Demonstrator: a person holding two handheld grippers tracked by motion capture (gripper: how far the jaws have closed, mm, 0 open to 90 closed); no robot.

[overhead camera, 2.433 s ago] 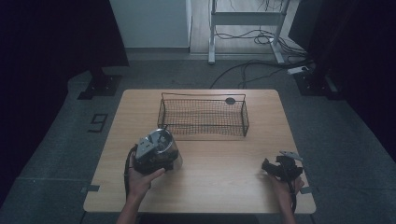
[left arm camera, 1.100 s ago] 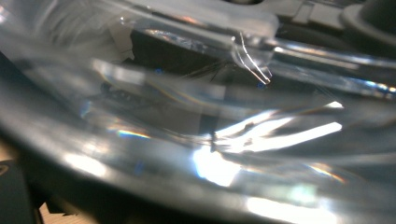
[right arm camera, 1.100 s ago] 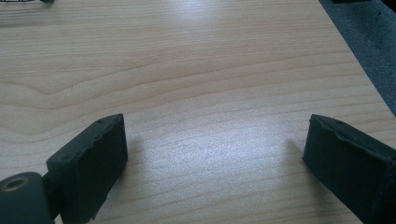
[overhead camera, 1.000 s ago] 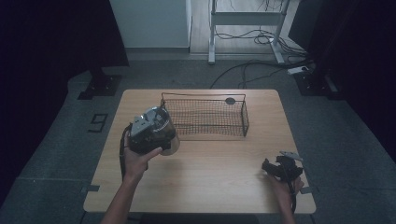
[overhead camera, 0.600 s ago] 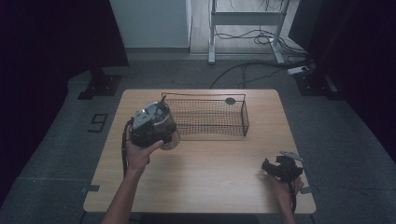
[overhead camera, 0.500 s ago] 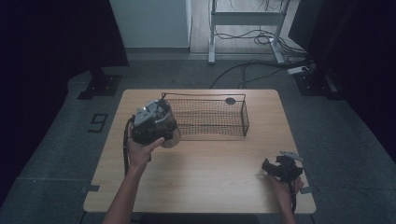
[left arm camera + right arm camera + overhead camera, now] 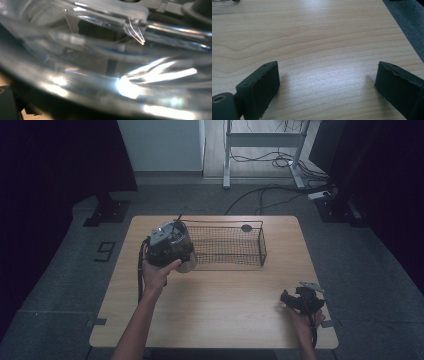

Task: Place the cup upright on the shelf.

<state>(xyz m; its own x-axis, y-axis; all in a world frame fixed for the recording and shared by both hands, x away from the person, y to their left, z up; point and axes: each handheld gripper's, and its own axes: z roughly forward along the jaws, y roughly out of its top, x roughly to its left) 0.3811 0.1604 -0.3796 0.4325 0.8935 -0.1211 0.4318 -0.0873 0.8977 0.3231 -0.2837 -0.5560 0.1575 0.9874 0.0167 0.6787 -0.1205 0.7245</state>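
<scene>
My left gripper (image 7: pixel 172 251) pinches a clear jar (image 7: pixel 186 257) by the basket's (image 7: pixel 227 245) left end; my right gripper (image 7: pixel 327 86) rests spread wide on the table (image 7: pixel 317 37).

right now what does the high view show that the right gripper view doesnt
High view alone: the left gripper carrying a clear glass-like container at the near left corner of the black wire basket, a small dark round thing at the basket's far rim, and the grey floor. Right gripper view alone: the right gripper up close, jaws wide apart with nothing between them. Both: the light wooden table.
</scene>
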